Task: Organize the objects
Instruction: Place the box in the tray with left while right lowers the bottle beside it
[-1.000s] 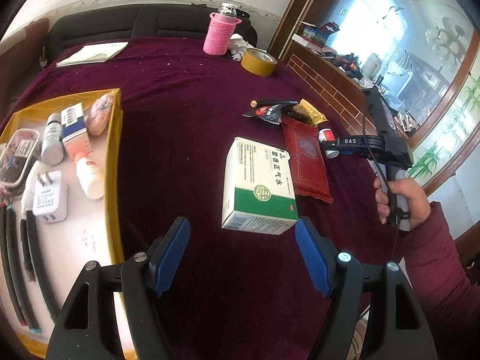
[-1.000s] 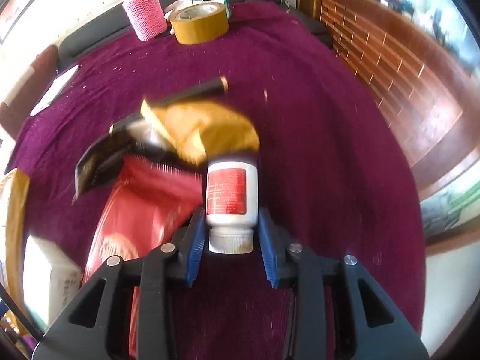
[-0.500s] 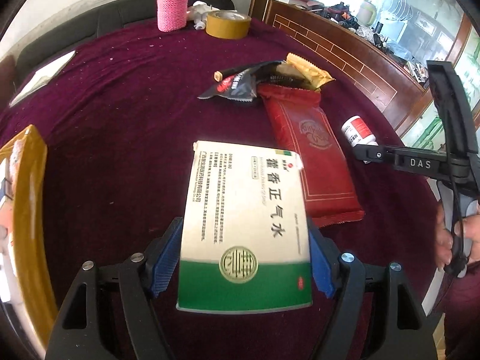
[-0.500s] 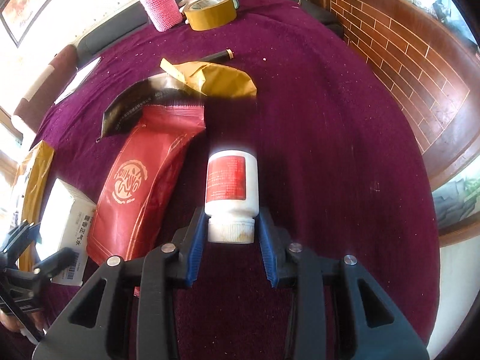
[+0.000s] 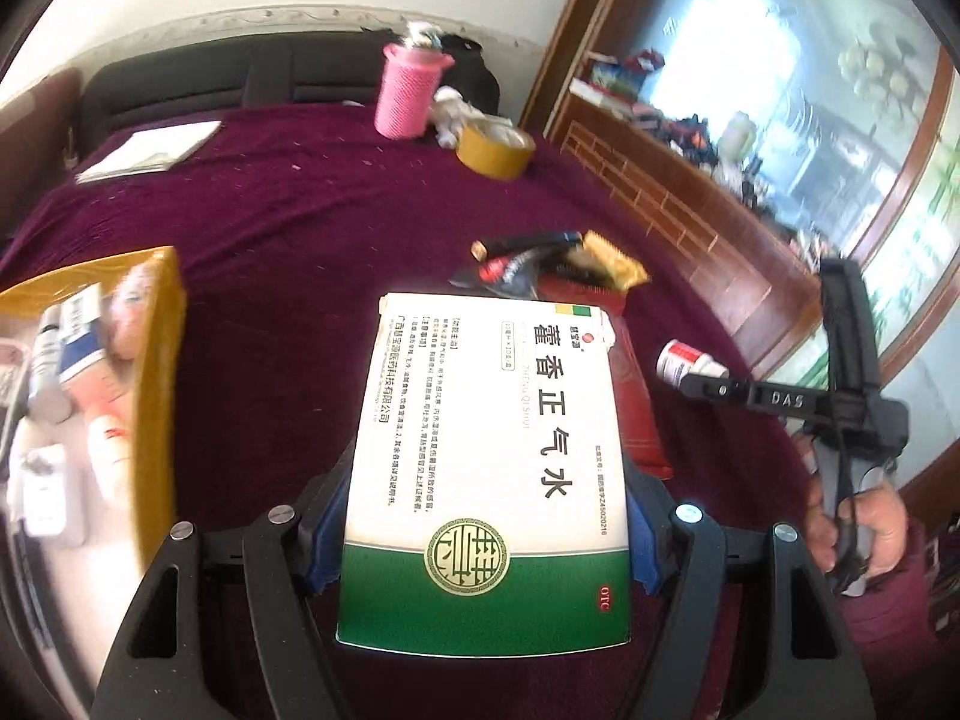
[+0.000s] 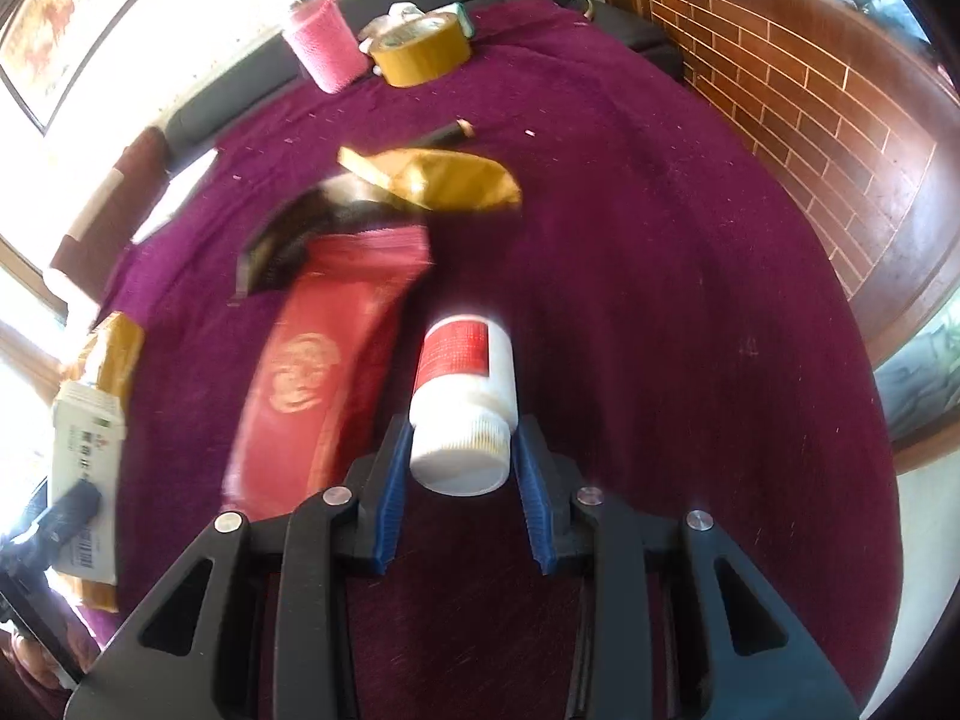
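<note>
Left tool [image 5: 486,531] grips medicine box [image 5: 492,450]; right tool [image 6: 461,480] apparently clamps white bottle [image 6: 465,396].

I counted one medicine box [image 5: 486,468] in my left claw and one white bottle [image 6: 465,402] in my right. Beyond them lay three snack packets: one red [image 6: 318,372], one gold [image 6: 444,180], one black [image 6: 282,246]. Farther off stood one tape roll [image 6: 420,51] and one pink cup [image 6: 324,45].

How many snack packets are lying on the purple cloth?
3, bunched together mid-cloth: a long red packet nearest, a black packet at its far end, and a gold packet beyond that. The medicine box hides part of the pile from the left, so more could be tucked underneath.
</note>
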### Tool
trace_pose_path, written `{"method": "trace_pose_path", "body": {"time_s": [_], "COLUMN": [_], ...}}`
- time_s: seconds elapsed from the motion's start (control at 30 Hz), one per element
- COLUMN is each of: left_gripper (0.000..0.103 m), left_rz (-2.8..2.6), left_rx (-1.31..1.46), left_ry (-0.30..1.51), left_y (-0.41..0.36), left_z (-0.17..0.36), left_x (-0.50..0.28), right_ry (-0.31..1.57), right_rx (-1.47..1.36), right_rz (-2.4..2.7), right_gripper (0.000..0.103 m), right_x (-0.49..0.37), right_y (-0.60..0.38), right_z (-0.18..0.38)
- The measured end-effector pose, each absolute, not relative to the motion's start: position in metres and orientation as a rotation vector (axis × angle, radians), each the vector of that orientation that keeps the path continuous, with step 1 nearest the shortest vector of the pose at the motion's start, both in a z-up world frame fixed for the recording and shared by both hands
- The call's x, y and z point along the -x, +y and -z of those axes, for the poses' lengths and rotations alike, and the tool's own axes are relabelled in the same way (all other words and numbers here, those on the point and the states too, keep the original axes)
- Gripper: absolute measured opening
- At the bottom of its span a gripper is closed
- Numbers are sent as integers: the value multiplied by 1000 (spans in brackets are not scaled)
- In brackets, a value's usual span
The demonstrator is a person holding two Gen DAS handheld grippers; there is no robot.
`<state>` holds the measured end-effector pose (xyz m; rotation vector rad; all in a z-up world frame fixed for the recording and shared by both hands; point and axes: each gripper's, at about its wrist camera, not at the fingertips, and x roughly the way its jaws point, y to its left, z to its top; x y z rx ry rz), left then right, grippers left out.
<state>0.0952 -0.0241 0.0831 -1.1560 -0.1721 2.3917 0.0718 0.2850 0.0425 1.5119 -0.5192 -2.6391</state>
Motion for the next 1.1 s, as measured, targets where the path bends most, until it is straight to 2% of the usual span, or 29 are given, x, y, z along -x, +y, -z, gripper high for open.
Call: {"method": "trace_pose_path", "body": {"time_s": [0.1,0.27,0.53,0.7,0.83,0.97,1.1], "left_gripper": [67,67,67,67,67,68,68], "left_rz": [-2442,-2615,-2677,-2636,-2606,-2597,-2585], "left_rx": [1141,1135,1308,1367,1372,1405,1389], "left_ry": [-258,-276,-457,-531,-516,-481,-542], "left_y": [-64,-132,-210,-219,-208,-200,-205], "left_z": [-97,-105,-60,-33,-28,-24,-20], "left_x": [-107,-130,-145,-147,-137,-127,-123], "right_ry": [-528,-449,-298,-157,-55,21,76], "right_rx": [-1453,-1369,-1279,-1307,-1361,-1415,-1439], "right_rz": [2609,2537,2282,2140,2088,2064,2096], "right_gripper": [31,31,31,31,31,31,31], "right_x": [-79,-84,-89,-94,-88,-82,-67], "right_y": [269,218,92,11,-35,-61,-73], "right_z": [-59,-84,-106,-98,-83,-67,-61]}}
